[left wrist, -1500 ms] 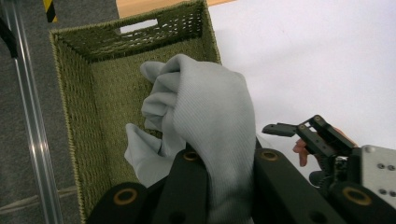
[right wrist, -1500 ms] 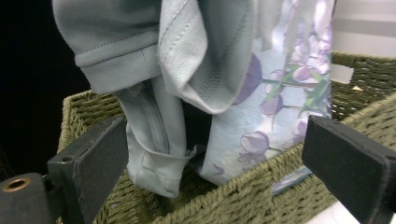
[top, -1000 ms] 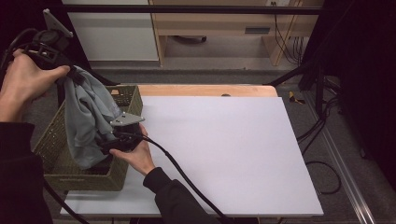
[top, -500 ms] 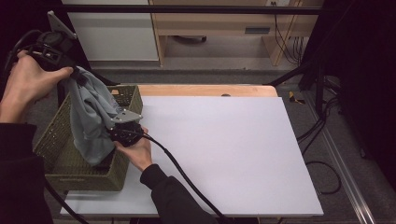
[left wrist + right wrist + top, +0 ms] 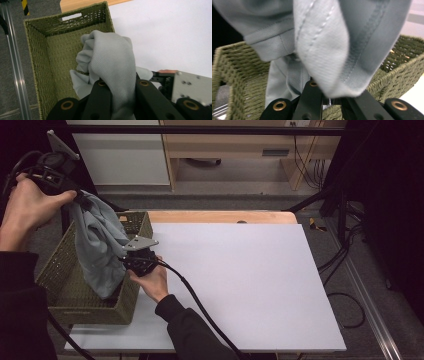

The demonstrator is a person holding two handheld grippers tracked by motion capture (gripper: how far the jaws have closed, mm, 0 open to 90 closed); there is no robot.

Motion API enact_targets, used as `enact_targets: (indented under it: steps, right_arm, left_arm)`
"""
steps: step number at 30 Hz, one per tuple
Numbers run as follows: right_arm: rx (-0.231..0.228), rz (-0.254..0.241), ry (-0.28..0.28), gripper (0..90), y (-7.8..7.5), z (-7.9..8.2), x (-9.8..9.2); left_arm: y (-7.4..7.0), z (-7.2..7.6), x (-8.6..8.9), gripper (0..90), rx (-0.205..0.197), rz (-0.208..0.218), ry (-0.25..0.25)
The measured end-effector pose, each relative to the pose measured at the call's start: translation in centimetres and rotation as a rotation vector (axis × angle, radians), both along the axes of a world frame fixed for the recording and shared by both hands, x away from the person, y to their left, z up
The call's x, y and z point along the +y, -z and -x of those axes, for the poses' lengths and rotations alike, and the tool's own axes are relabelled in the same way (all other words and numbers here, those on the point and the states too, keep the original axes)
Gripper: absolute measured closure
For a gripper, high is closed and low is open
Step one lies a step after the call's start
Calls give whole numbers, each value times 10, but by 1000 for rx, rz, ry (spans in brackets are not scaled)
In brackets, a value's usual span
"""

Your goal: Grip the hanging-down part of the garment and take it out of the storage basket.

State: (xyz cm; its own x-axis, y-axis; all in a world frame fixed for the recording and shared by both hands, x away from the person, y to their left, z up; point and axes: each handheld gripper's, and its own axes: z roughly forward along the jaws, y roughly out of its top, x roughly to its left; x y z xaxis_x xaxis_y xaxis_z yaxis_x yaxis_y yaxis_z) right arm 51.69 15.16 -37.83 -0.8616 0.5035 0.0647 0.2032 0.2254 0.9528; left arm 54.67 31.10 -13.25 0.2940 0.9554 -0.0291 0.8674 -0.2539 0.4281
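cloth: grey ribbed knit, draped | basket: woven green, rectangular | both tongs clamp cloth, right just closed

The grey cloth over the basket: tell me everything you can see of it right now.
The light grey cloth garment looks like soft ribbed knit with stitched seams and a hem band. It hangs lengthwise, bunched and creased, its lower end down inside the olive-green woven basket. The left gripper is shut on its top, held high. The right gripper, whose jaws have just been closing, is shut on a folded edge lower down, above the basket's side next to the white table sheet.
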Motion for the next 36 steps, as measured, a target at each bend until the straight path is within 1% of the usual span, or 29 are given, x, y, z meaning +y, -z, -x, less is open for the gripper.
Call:
enact_targets:
  steps: [1, 2, 3, 5, 6, 8, 9, 10, 11, 12, 14, 15, 16, 19, 20, 21, 22, 26, 28, 31, 32, 33, 36]
  right_arm:
    - [-8, -8, -9, 890, -5, 3, -3]
    - [-8, -8, -9, 890, -5, 3, -3]
    - [-7, -15, -11, 890, -11, 5, -10]
    - [-14, -17, -13, 891, -14, 5, -13]
    - [-25, -20, -11, 891, -18, 5, -20]
    - [-17, -26, -10, 891, -20, 6, -23]
    - [-20, -29, -10, 892, -24, 6, -28]
    - [-32, -34, -11, 891, -26, 5, -33]
    - [-27, -42, -6, 892, -31, 7, -41]
    - [-27, -42, -6, 892, -31, 7, -41]
    - [-42, -39, -2, 892, -37, 8, -50]
    - [-53, -36, 2, 892, -40, 9, -56]
    - [-52, -47, 17, 892, -45, 11, -66]
    - [-71, -33, 35, 892, -53, 14, -80]
    - [-71, -33, 35, 892, -53, 14, -80]
    - [-80, -28, 39, 892, -55, 15, -85]
    - [-87, -27, 46, 892, -60, 18, -92]
    - [-114, -25, 56, 893, -71, 24, -104]
    - [-134, -29, 62, 892, -78, 27, -110]
    - [-145, -36, 72, 892, -84, 30, -116]
    - [-161, -43, 83, 892, -90, 32, -122]
    - [-161, -43, 83, 892, -90, 32, -122]
    - [-181, -48, 100, 893, -98, 34, -131]
  left_arm:
    - [0, 0, 0, 863, -3, 1, -1]
    - [-1, 1, 1, 863, -5, 6, 0]
    - [-3, 3, 2, 863, -12, 9, -4]
    - [-5, 5, 3, 862, -19, 11, -5]
    - [-7, 7, 3, 863, -23, 17, -7]
    - [-7, 8, 4, 863, -26, 14, -5]
    - [-8, 8, 5, 862, -28, 19, -7]
    - [-8, 9, 5, 862, -31, 20, -6]
    - [-8, 10, 7, 862, -32, 26, -8]
    - [-8, 10, 7, 863, -32, 26, -8]
    - [-7, 11, 9, 863, -35, 34, -11]
    - [-5, 11, 9, 863, -34, 34, -10]
    - [-5, 11, 8, 863, -34, 38, -7]
    - [-6, 14, 4, 863, -39, 43, 6]
    - [-6, 14, 4, 863, -39, 43, 6]
    - [-7, 15, 3, 863, -40, 42, 9]
    - [-7, 16, 2, 863, -40, 43, 12]
    - [-8, 18, -1, 863, -42, 47, 14]
    - [-7, 18, -2, 863, -44, 46, 14]
    - [-6, 17, -3, 863, -41, 50, 17]
    - [-6, 17, -4, 863, -41, 53, 24]
    - [-6, 17, -4, 863, -41, 53, 24]
    - [-6, 17, -7, 863, -41, 53, 30]
